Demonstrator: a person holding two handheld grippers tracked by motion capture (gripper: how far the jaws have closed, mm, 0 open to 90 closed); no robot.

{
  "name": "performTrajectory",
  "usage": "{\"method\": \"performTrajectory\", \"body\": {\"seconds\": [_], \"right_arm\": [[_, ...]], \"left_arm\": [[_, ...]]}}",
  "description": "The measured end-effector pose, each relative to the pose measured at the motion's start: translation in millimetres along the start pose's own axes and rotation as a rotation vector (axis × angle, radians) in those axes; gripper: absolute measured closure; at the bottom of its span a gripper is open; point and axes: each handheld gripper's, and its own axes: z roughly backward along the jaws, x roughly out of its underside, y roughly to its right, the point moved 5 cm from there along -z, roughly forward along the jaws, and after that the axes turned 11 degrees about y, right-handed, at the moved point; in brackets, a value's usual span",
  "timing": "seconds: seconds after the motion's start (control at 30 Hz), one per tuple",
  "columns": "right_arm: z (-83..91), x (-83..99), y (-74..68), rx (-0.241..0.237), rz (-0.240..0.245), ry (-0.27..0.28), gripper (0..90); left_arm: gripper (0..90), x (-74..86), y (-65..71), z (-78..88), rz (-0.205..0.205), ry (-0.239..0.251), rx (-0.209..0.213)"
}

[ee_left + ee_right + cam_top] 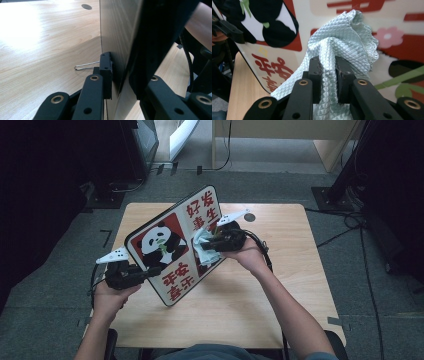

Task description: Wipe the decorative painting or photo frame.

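A rounded board (165, 245) with a panda picture and red characters is held tilted above the wooden table (240, 310). My left gripper (142, 272) is shut on its lower left edge. In the left gripper view the board (117, 30) stands edge-on, clamped in that gripper (122, 72). My right gripper (212, 242) is shut on a crumpled pale blue-green cloth (202, 245), which lies against the printed face near its right side. The right gripper view shows that gripper (328, 66) pinching the quilted cloth (342, 45), with the board (294, 60) right behind it.
A thin wire clip (83, 66) lies on the table under the board. A dark round hole (249, 217) sits near the table's far edge. Cables (350, 225) run over the grey floor at the right. A light wooden desk (280, 135) stands behind.
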Motion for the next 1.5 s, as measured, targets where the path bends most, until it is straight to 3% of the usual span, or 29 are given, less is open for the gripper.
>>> {"method": "performTrajectory", "body": {"seconds": [0.43,0.53,0.93,1.5], "right_arm": [[-4.6,30.1,5.2,-0.002,-0.018,0.002,78.2],[-5.3,36.9,6.5,0.004,-0.027,-0.025,78.0],[-9.7,60.2,11.7,0.007,-0.044,-0.043,78.0],[-16.3,92.2,17.1,0.001,-0.04,-0.062,77.9]], "left_arm": [[78.5,0.0,0.0,0.0,0.0,0.0,0.0],[78.4,0.1,0.2,0.0,0.0,0.0,0.002],[78.3,0.1,0.0,0.1,0.0,-0.001,0.004],[78.0,0.2,0.5,0.1,0.001,-0.001,0.007]]}}
